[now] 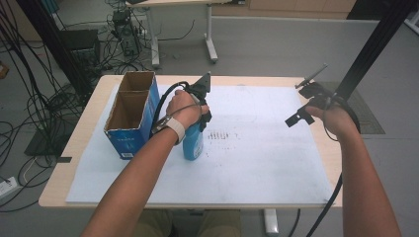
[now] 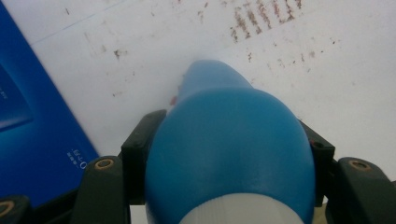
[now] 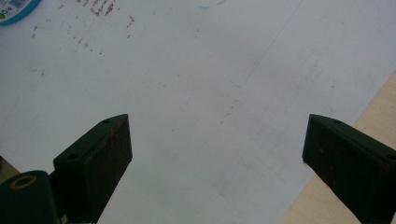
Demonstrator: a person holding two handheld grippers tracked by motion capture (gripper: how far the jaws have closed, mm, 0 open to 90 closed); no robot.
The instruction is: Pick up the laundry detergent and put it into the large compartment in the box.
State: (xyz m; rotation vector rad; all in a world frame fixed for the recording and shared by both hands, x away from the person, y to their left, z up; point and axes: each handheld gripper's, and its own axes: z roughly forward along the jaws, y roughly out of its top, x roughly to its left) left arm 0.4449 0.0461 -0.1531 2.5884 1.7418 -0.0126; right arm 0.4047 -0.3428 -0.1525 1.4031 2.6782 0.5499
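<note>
**Blue bottle clamped at the left, right jaws spread over bare sheet**

White paper sheet (image 1: 257,153) covers most of a pale wooden table (image 1: 94,98), and grey floor with loose cables lies beyond its far edge. We see the left gripper (image 1: 200,118) in the person's left hand (image 1: 182,111), pointing down onto a blue bottle (image 1: 192,143) that stands on the sheet. In the left gripper view the bottle (image 2: 229,149) sits squarely between the two black jaws, which press against its flanks on either side; a paler band of the bottle lies closest to the camera, and the narrower blue end reaches past the jaw tips toward the sheet. A patch of brown specks (image 2: 261,18) marks the paper ahead of the jaws. To the left of the jaws in that view stands the blue wall of a cardboard box (image 2: 28,130); in the high view this open box (image 1: 131,116), with two compartments, stands just beside the bottle, though we cannot tell whether they touch.

We find the right gripper (image 1: 309,103) in the right hand (image 1: 338,118) near the table's right edge, well apart from the bottle. Its jaws stand wide apart in the right gripper view, with nothing but paper (image 3: 201,93) between them. Beyond the left jaw, at the far corner of that view, what may be the bottle's labelled base (image 3: 16,9) is cut off by the frame.
</note>
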